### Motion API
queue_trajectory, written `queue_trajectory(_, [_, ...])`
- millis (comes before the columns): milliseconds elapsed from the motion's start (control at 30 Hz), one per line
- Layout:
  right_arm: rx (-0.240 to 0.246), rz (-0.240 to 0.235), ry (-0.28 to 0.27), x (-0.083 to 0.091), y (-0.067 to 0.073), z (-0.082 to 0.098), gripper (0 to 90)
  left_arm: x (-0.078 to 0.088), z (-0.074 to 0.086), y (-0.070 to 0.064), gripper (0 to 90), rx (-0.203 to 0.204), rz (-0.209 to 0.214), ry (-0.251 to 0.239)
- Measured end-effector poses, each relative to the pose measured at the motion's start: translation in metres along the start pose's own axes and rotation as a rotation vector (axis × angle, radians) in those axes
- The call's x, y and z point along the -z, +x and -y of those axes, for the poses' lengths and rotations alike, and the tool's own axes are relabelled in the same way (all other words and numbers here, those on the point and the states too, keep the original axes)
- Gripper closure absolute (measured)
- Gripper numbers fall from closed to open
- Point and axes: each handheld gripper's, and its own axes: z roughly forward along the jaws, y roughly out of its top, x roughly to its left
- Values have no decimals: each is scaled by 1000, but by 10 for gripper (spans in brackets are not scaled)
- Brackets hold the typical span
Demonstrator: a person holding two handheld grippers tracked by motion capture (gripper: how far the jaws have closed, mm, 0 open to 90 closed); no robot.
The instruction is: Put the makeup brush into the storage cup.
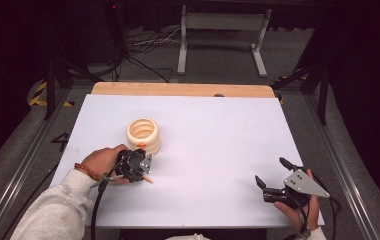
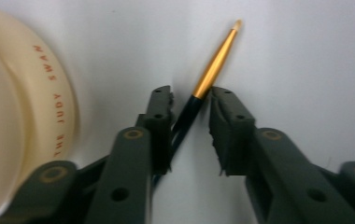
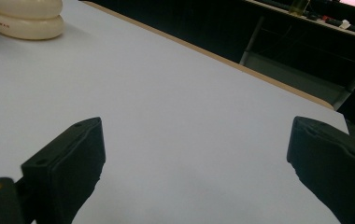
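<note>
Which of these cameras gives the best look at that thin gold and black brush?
The left gripper view: the brush lies close up between the left gripper's open jaws, gold ferrule and pale tip clear. In the high view it is just a small orange sliver poking from under that gripper.

Brush handle: the dark lower part runs down between the jaws of the left tongs and is hidden behind the left jaw.
Brush tip: blurred, bristles too soft to make out.
Cream ribbed holder: cut off by the left edge; in the right gripper view its top is cropped.
Holder lettering: partly legible, rest blurred.
Right tongs: jaw bases cut off at the bottom edge.
</note>
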Motion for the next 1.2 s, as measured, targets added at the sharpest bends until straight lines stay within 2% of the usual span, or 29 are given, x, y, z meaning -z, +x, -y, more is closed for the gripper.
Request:
queue_trajectory(100, [-2, 0, 0, 0, 0, 0, 48, 0, -1, -1, 822, -11, 21, 8])
queue_trajectory(333, [1, 3, 1, 0, 0, 0, 49, 0, -3, -3, 833, -33, 11, 22])
queue_trajectory(433, [1, 3, 0, 0, 0, 0, 49, 1, -3, -4, 834, -48, -9, 36])
queue_trajectory(467, [1, 4, -1, 1, 0, 0, 49, 1, -2, -4, 834, -53, -27, 37])
queue_trajectory(533, [-1, 6, -2, 1, 0, 0, 49, 5, 1, -5, 834, -42, -34, 8])
queue_trajectory(667, [-3, 9, -2, 0, 0, 0, 50, 11, 4, -6, 834, -40, -45, -20])
queue_trajectory(733, [-2, 8, -2, 0, 0, 0, 50, 15, 6, -7, 834, -38, -68, -27])
queue_trajectory(833, [-2, 9, -3, 0, 0, -1, 50, 20, 9, -9, 834, -41, -82, -68])
queue_trajectory(967, [-5, 13, -6, 1, 0, -1, 50, 26, 13, -11, 834, -28, -102, -120])
queue_trajectory(1200, [-11, 19, -5, 1, -1, -1, 50, 34, 22, -15, 834, 10, -128, -177])
